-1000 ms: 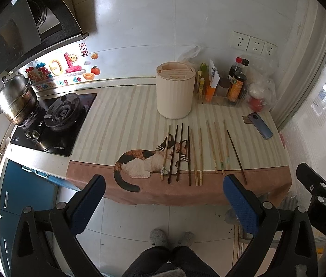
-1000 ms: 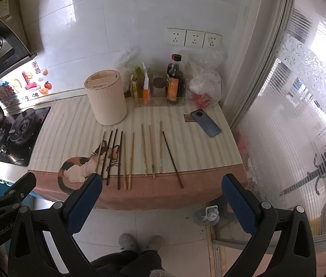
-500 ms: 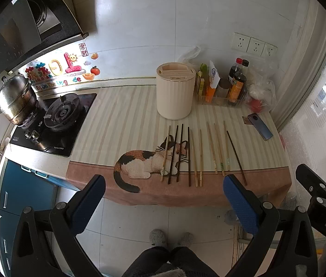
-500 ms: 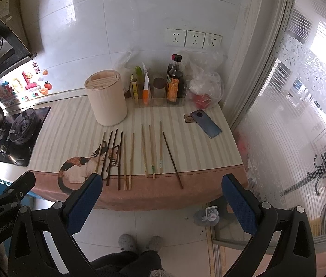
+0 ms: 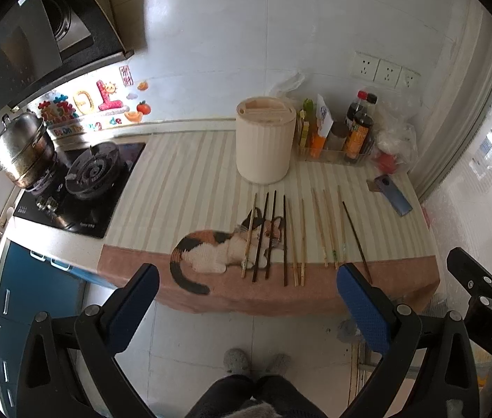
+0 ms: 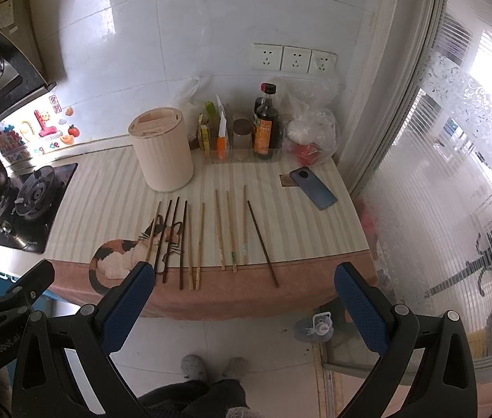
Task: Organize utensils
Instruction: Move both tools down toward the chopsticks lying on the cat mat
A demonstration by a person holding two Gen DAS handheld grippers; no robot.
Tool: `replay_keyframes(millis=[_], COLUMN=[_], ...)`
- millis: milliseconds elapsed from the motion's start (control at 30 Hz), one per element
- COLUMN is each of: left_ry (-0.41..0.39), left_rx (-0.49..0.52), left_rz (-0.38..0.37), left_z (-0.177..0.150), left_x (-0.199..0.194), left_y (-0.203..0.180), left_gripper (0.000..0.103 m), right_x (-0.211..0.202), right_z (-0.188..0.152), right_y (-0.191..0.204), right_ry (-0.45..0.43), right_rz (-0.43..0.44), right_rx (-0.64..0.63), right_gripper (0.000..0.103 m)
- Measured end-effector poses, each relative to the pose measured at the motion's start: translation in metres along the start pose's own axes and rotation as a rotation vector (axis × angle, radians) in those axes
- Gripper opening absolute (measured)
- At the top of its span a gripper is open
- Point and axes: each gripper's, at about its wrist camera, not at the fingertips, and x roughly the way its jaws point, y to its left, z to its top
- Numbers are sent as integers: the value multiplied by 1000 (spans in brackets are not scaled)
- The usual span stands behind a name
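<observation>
I held both claws wide and empty, back from the counter's (image 5: 134, 271) front edge. The chopsticks (image 5: 285, 240) lay in a row just in front of the cream utensil holder (image 5: 265, 144), long axes running from that holder toward me. My left claw (image 5: 247, 297) and right claw (image 6: 244, 296) both faced the row, about equally near, I judged.
</observation>
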Motion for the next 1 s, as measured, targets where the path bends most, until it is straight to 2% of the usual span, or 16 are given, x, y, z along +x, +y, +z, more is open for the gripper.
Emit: replay_keyframes(millis=[100, 200, 300, 400, 467, 533, 600, 700, 767, 900, 1000], left_ry=[-75, -119, -142, -117, -80, -38, 18, 158, 257, 365, 423], left_rx=[-5, -24, -44, -49, -49, -48, -50, -39, -21, 25, 74], left_rz=[-24, 13, 61, 106, 125, 142, 148, 111, 77, 43, 1], left_z=[7, 15, 23, 28, 30, 32, 33, 34, 34, 32, 32], left_x=[10, 26, 52, 84, 107, 133, 161, 213, 252, 313, 350], left_y=[2, 4, 5, 6, 7, 9, 12, 17, 18, 13, 7], left_gripper=[103, 103, 103, 103, 103, 103, 103, 102, 100, 79, 73], right_x=[6, 18, 48, 84, 111, 140, 172, 218, 240, 288, 314], right_z=[3, 9, 16, 19, 19, 18, 16, 12, 10, 14, 19], right_y=[-3, -9, -15, -16, -16, -14, -12, -4, 0, 13, 24], right_ry=[-27, -61, -55, -20, 10, 58, 105, 182, 214, 284, 316], right_rz=[17, 43, 56, 84, 104, 122, 139, 155, 165, 154, 150], right_rx=[26, 59, 70, 67, 60, 50, 46, 31, 26, 32, 44], right_gripper=[103, 103, 103, 103, 97, 85, 77, 67, 66, 66, 59])
